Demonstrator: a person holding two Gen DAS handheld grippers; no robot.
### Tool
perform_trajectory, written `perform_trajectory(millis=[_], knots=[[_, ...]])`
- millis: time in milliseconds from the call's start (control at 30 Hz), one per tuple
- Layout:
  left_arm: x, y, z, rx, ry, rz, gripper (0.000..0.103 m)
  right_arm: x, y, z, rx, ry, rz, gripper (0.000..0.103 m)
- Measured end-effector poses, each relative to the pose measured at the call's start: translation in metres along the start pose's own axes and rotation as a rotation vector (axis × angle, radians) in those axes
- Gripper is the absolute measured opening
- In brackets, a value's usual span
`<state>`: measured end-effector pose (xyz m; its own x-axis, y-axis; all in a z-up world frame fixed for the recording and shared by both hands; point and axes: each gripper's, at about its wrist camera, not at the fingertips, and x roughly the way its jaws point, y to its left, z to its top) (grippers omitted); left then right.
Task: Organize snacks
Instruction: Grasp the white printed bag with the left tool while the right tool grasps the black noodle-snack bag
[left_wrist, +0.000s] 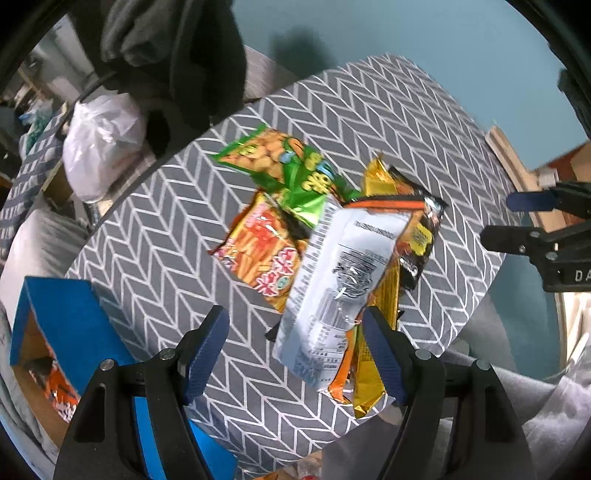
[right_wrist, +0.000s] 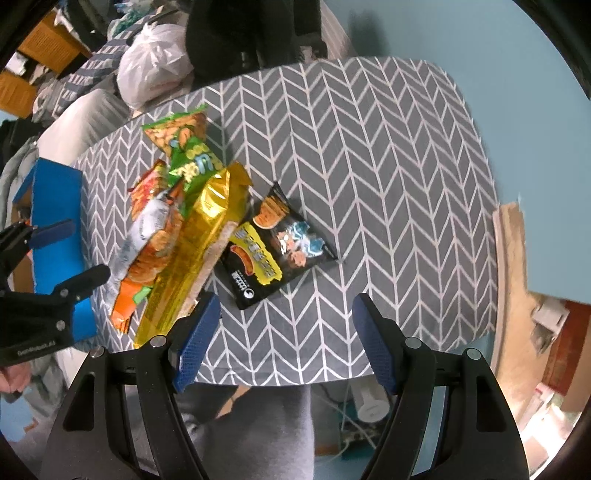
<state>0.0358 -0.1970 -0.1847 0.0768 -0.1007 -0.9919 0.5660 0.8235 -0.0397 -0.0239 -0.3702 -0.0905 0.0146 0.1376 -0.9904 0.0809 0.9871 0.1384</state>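
Five snack bags lie in a loose heap on the bench (right_wrist: 369, 155), toward its left edge. The long gold bag (right_wrist: 192, 254) runs lengthwise from the near edge up toward the middle, its crimped top pointing to the far side. The silver-backed orange bag (left_wrist: 332, 280) lies alongside it, parallel, overhanging the near edge slightly. The green bag (right_wrist: 184, 147) sits farthest back, angled toward the far left corner, overlapping the orange-red bag (left_wrist: 258, 247). The black bag (right_wrist: 273, 243) lies just right of the gold one, tilted. A blue box (right_wrist: 55, 240) stands beside the left edge. Left gripper (left_wrist: 295, 347) and right gripper (right_wrist: 286, 332) both gape, holding nothing.
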Motion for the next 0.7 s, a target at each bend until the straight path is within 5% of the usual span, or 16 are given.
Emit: perform_trajectory(millis=[433, 500, 567, 700], knots=[[0.031, -0.013, 0.008, 0.013, 0.03, -0.013, 0.076, 0.041, -0.011, 0.003, 0.127, 0.039, 0.07, 0.079], [0.031, -0.011, 0.008, -0.002, 0.02, -0.039, 0.067, 0.047, -0.013, 0.007, 0.16, 0.04, 0.09, 0.079], [0.031, -0.008, 0.006, -0.021, 0.019, -0.077, 0.045, 0.053, -0.015, 0.012, 0.188, 0.039, 0.099, 0.079], [0.029, -0.001, 0.003, -0.042, 0.002, -0.072, 0.033, 0.064, -0.016, 0.023, 0.236, 0.035, 0.108, 0.079]])
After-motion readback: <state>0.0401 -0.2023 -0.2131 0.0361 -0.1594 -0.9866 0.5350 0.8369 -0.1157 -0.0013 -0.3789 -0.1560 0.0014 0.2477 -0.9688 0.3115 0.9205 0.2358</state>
